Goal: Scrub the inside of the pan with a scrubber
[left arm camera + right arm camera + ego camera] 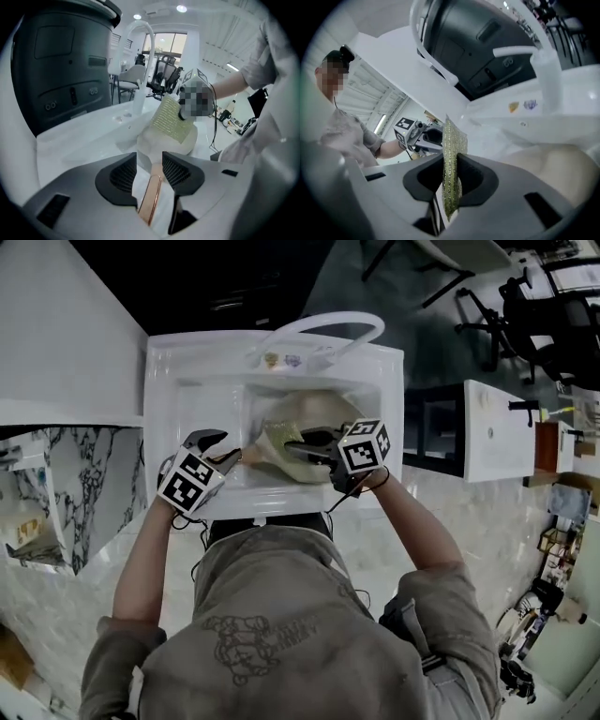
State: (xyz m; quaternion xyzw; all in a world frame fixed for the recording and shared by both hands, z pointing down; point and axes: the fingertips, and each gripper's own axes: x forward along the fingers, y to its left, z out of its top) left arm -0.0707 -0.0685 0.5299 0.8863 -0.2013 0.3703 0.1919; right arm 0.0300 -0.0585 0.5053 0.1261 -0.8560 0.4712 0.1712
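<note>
A cream pan (314, 418) lies tilted in the white sink (187, 381). My left gripper (228, 457) is shut on its copper-coloured handle (151, 197), which runs between the jaws toward the pan body (154, 143). My right gripper (314, 448) is shut on a thin yellow-green scrubber sheet (451, 159), which stands on edge between its jaws (450, 161). In the left gripper view (150, 161) the scrubber (169, 121) lies against the pan's upper part. The pan (555, 164) shows at lower right in the right gripper view.
A white arched faucet (323, 326) stands at the sink's back edge. A dark appliance panel (65, 70) rises beside the basin. A marble counter (66, 484) lies to the left, and office chairs (525, 306) stand far right.
</note>
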